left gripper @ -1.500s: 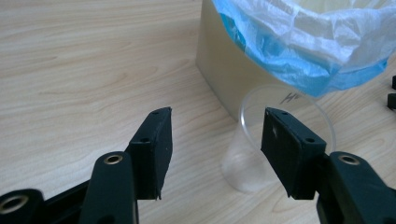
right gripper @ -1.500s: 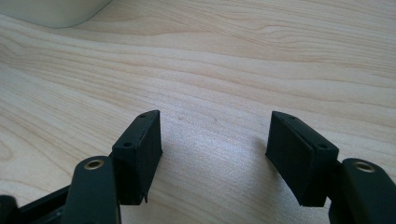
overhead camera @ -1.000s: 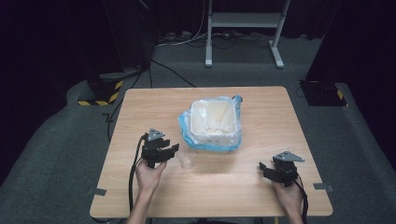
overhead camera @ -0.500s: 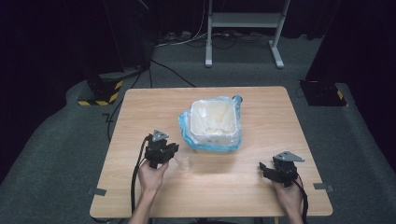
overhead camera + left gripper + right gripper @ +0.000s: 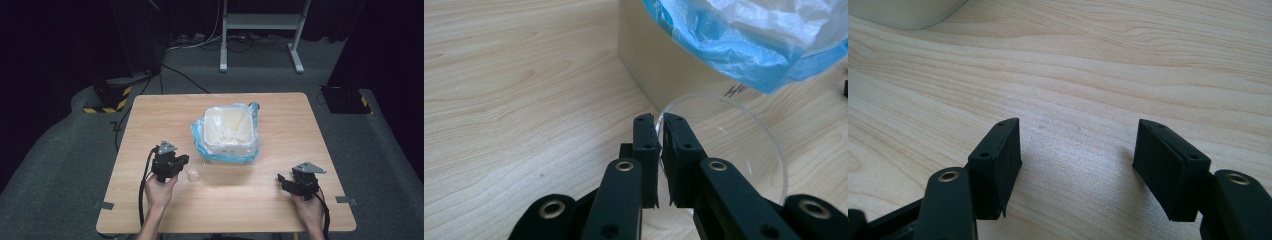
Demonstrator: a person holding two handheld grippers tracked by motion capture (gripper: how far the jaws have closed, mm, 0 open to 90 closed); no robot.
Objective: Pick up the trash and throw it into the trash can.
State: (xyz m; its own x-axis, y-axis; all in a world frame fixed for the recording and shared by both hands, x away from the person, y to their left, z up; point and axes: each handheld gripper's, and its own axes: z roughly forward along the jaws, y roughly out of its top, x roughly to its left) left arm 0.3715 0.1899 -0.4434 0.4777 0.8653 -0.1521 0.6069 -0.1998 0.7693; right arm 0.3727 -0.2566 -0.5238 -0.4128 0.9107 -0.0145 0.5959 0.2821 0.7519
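Between shut jaws, faint clear cup (image 5: 724,150) rim

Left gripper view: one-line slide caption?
Left hand-held gripper pinches the clear plastic cup by its rim beside the bag-lined bin.

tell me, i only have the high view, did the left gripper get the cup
observer: Yes. In the left gripper view, the left gripper's jaws have just been closing and now pinch the clear cup's rim between them.
operator: is the right gripper open
observer: Yes, the right gripper's jaws stand wide apart over the table, with nothing between them.
operator: how close is the cup to the bin
observer: It sits right beside the bin's wall, under the overhanging blue bag. I cannot tell whether they touch.
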